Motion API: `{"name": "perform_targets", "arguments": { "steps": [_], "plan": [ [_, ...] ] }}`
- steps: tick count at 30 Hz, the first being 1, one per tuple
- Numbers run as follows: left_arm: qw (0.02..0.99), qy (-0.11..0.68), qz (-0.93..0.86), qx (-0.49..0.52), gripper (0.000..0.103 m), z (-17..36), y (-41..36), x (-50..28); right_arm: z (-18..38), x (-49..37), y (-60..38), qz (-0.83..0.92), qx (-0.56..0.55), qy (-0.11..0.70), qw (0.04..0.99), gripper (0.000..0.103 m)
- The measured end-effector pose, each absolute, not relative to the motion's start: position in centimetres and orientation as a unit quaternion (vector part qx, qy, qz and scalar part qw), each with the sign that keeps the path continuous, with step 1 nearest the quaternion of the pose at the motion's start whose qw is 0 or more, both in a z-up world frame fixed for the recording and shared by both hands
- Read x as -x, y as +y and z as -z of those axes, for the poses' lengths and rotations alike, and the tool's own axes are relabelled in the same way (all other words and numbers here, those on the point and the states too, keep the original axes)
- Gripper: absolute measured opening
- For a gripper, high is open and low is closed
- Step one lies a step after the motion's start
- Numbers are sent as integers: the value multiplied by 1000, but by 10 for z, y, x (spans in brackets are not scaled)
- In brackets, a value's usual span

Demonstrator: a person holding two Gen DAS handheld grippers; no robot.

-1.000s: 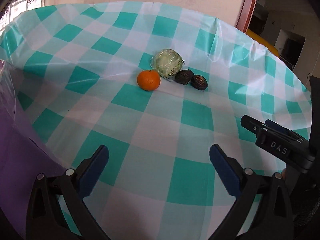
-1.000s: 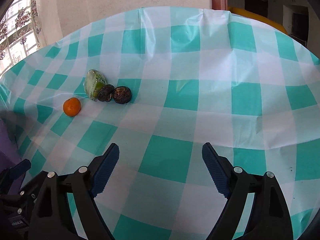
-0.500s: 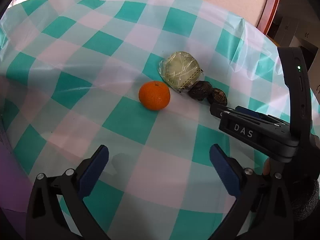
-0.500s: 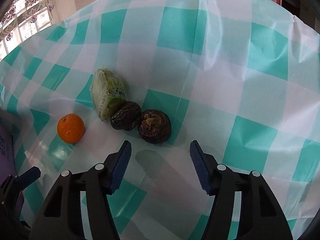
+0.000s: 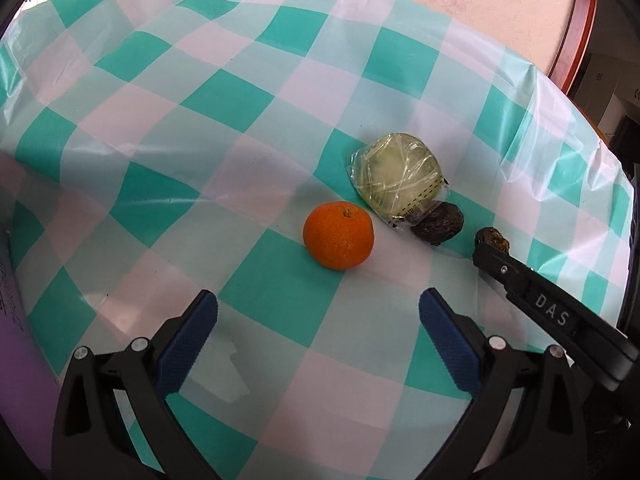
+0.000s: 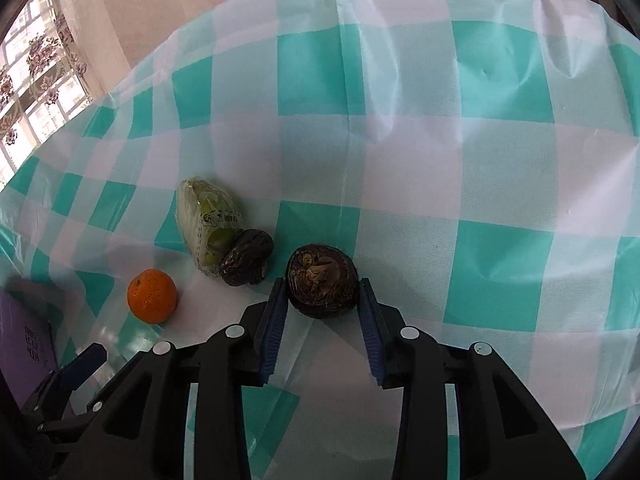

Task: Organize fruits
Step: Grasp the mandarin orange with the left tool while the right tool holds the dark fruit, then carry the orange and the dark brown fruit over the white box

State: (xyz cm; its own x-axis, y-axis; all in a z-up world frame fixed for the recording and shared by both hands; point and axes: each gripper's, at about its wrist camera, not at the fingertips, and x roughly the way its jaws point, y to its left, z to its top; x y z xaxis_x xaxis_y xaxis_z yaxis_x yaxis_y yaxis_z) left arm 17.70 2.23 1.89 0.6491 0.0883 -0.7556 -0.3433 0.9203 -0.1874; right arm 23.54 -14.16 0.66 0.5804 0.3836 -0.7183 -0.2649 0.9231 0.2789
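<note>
An orange [image 5: 338, 235] lies on the checked tablecloth, just ahead of my open, empty left gripper [image 5: 318, 330]. Beside it are a plastic-wrapped green fruit [image 5: 398, 179] and a dark wrinkled fruit [image 5: 438, 224]. In the right wrist view my right gripper [image 6: 322, 300] has its blue pads on both sides of a second dark round fruit [image 6: 322, 280], touching or nearly touching it. The orange [image 6: 152, 296], the wrapped fruit [image 6: 208, 224] and the first dark fruit [image 6: 246, 262] lie to its left. The right gripper's finger [image 5: 540, 304] hides most of the second dark fruit [image 5: 492, 238] in the left wrist view.
The teal and white checked tablecloth [image 6: 440, 160] covers a round table. A purple object [image 6: 24, 344] sits at the left edge. A wall and a window [image 6: 32, 80] lie behind the table.
Both grippers moved forward toward the fruits. The right gripper's jaws narrowed and came around the second dark fruit. The left gripper came closer to the orange.
</note>
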Motion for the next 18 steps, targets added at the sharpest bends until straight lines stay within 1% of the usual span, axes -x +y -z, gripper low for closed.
{"name": "perform_targets", "arguments": {
  "steps": [4, 8, 9, 10, 11, 12, 13, 14, 18],
  "plan": [
    [885, 420, -133, 152, 101, -16, 24, -204, -4, -232, -166, -193, -146, 408, 880, 36],
    [879, 435, -148, 126, 100, -14, 19, -224, -7, -235, -162, -199, -144, 408, 879, 36],
    [879, 435, -152, 123, 97, -14, 20, -227, -7, -235, -162, -201, -143, 408, 879, 36],
    [879, 433, -161, 116, 84, -15, 20, -229, -7, -235, -161, -202, -145, 408, 878, 36],
    [879, 431, -174, 105, 74, -15, 18, -230, -7, -239, -161, -203, -147, 407, 878, 36],
    [882, 426, -172, 99, 56, -16, 17, -230, -6, -243, -160, -204, -149, 406, 878, 36],
    [885, 424, -166, 97, 44, -17, 15, -231, -6, -243, -161, -206, -150, 405, 878, 36],
    [886, 422, -165, 100, 42, -17, 17, -230, -6, -243, -160, -208, -150, 404, 878, 36],
    [893, 406, -144, 131, 41, -19, 25, -226, -4, -242, -172, -206, -153, 406, 877, 36]
  ]
}}
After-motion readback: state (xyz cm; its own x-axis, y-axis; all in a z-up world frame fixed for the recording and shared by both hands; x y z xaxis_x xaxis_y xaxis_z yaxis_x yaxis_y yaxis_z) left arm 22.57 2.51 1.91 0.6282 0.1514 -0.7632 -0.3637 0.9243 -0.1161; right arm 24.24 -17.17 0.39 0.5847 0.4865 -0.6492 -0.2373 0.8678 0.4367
